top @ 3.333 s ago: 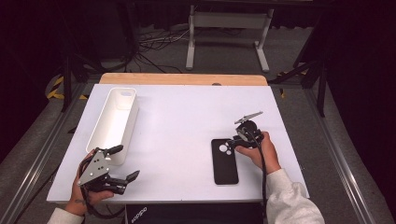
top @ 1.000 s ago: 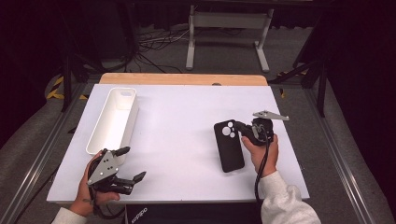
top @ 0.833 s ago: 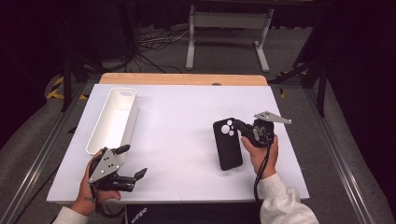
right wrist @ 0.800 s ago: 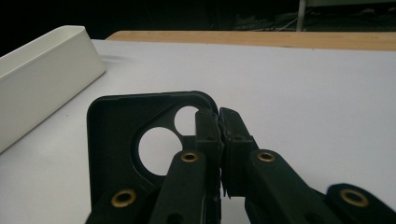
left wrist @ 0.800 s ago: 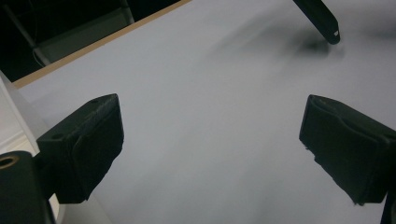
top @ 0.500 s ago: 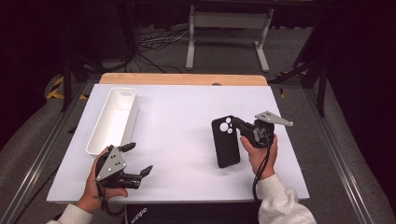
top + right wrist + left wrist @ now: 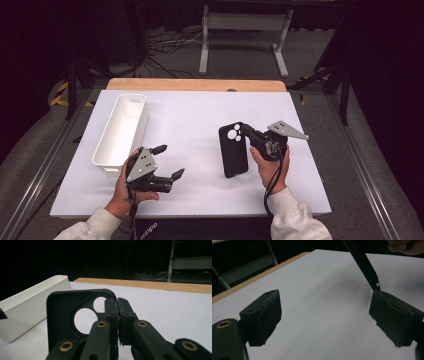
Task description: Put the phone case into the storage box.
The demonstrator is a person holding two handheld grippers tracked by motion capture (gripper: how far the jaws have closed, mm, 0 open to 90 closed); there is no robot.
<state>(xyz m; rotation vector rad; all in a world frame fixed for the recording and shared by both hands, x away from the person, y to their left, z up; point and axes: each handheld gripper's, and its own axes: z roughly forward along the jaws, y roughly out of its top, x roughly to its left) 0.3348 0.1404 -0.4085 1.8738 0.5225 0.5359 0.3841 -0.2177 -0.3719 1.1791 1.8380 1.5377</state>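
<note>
Jaws of the right gripper [image 7: 246, 131] clamp an unlabelled black phone case [image 7: 233, 150]; left gripper [image 7: 168, 161] jaws apart, just closing slightly.

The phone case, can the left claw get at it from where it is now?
Probably yes: the left claw is open, and bare table lies between it and the phone case, whose upper edge the right claw pinches.

From my left gripper [image 7: 167, 161], bare white table [image 7: 190, 120] is lying open between twelve and three o'clock. The white bin [image 7: 121, 131] is blocking passage at eleven o'clock, just beside me. At three o'clock the black phone case [image 7: 233, 150], which my right gripper [image 7: 245, 131] is clamping, is standing in the way.
</note>
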